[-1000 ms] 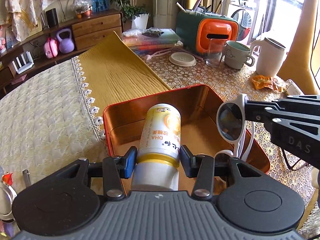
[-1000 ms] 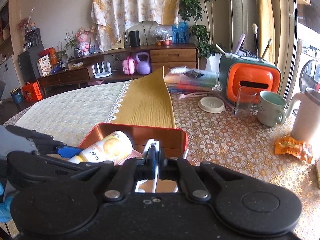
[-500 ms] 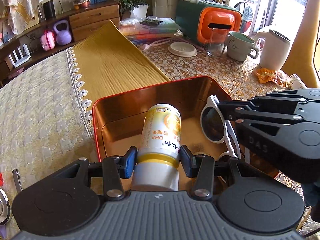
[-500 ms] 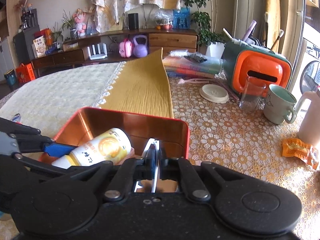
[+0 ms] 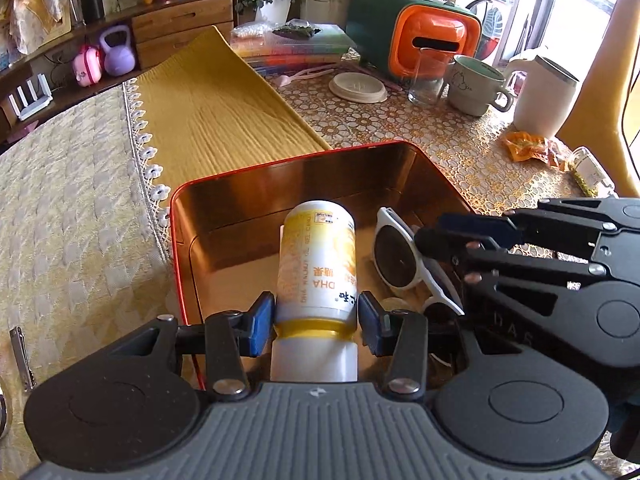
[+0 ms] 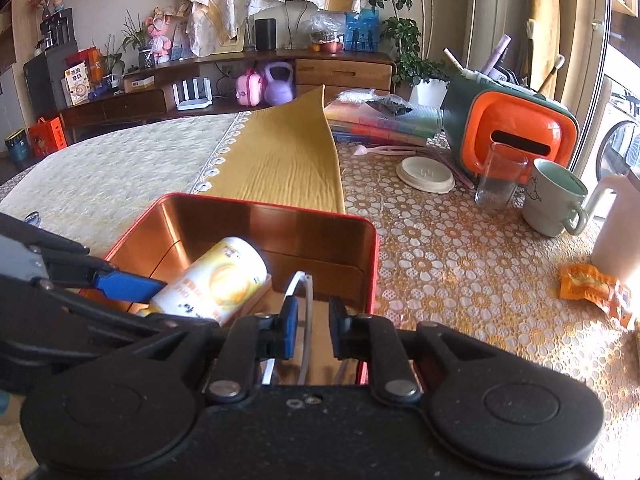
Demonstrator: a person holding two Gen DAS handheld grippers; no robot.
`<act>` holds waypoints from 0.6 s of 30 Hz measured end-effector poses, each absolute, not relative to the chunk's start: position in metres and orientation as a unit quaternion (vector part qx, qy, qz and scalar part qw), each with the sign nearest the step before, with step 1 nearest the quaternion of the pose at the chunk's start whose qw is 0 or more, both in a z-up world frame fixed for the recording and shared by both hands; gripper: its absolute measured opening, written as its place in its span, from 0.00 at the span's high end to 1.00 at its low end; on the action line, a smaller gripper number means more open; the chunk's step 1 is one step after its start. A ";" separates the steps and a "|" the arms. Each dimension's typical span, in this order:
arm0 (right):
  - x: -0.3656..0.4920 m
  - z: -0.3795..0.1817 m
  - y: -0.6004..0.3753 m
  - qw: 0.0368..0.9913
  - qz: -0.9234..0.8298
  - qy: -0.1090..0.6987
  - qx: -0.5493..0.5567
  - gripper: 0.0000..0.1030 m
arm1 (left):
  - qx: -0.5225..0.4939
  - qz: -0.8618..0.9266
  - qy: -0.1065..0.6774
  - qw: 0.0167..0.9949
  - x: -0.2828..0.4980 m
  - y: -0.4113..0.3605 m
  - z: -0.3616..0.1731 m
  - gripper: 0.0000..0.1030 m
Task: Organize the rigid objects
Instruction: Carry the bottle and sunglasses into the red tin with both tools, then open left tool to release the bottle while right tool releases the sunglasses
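The left gripper (image 5: 316, 322) is clamping a white and yellow bottle (image 5: 318, 264), its blue pads pressing both sides just above the cap. The bottle is lying inside the red tin box (image 5: 280, 166), its label reading "DHA", seen upside down in the left wrist view. At the bottle's three o'clock, white sunglasses (image 5: 404, 258) are sitting in the box. The right gripper (image 6: 312, 330) is standing parted, with a white temple arm of the sunglasses running between its fingers; "DAS" is embossed on its body. A mug (image 6: 554, 198) is standing at two o'clock from the box.
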State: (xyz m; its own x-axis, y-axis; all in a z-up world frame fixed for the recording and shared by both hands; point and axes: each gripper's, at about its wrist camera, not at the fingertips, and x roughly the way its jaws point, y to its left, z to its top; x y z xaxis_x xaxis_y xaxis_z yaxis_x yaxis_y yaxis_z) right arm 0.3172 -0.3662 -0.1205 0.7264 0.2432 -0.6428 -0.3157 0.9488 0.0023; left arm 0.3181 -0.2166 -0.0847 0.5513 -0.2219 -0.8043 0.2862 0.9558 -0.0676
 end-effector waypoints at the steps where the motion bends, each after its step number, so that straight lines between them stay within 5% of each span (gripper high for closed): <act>1: 0.315 -0.120 -0.368 0.928 0.150 0.338 -0.050 0.82 | 0.036 -0.146 0.449 0.881 0.317 -0.216 -0.084 0.55; 8: 0.301 -0.110 -0.376 0.930 0.145 0.337 -0.027 0.73 | 0.015 -0.153 0.436 0.886 0.304 -0.208 -0.073 0.40; 18: 0.272 -0.089 -0.372 0.933 0.153 0.325 -0.019 0.61 | 0.026 -0.166 0.404 0.899 0.271 -0.194 -0.047 0.37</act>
